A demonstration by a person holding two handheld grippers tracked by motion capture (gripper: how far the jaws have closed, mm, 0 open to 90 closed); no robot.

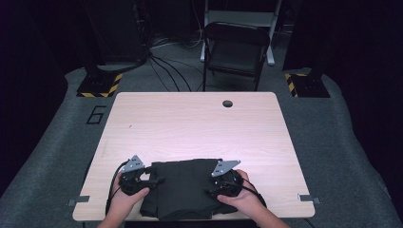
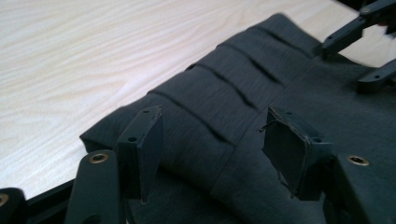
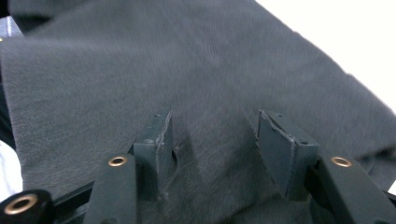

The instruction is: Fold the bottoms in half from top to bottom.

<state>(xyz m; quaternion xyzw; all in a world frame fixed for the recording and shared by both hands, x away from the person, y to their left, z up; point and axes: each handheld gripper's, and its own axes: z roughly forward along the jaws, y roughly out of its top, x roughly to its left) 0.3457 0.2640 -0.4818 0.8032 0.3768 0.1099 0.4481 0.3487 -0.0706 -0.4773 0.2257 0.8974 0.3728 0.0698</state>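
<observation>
A dark grey folded cloth point(image 1: 183, 187) lies flat at the near edge of the wooden table point(image 1: 190, 118). My left gripper point(image 1: 154, 183) rests at the cloth's left side, held by a hand. In the left gripper view its jaws point(image 2: 212, 140) stand open just over the cloth point(image 2: 224, 93), which shows several pleat-like ridges. My right gripper point(image 1: 211, 190) sits on the cloth's right part. In the right gripper view it point(image 3: 212, 135) is open, with its pads spread on smooth cloth point(image 3: 187, 60) and no fabric pinched between them. The right gripper point(image 2: 345, 65) also appears open farther off in the left gripper view.
A round cable hole point(image 1: 227, 103) sits near the table's far edge. Beyond the table stands a black folding chair point(image 1: 235, 47). Two stand bases with yellow-black stripes point(image 1: 97, 85) point(image 1: 304, 83) flank it on the grey carpet.
</observation>
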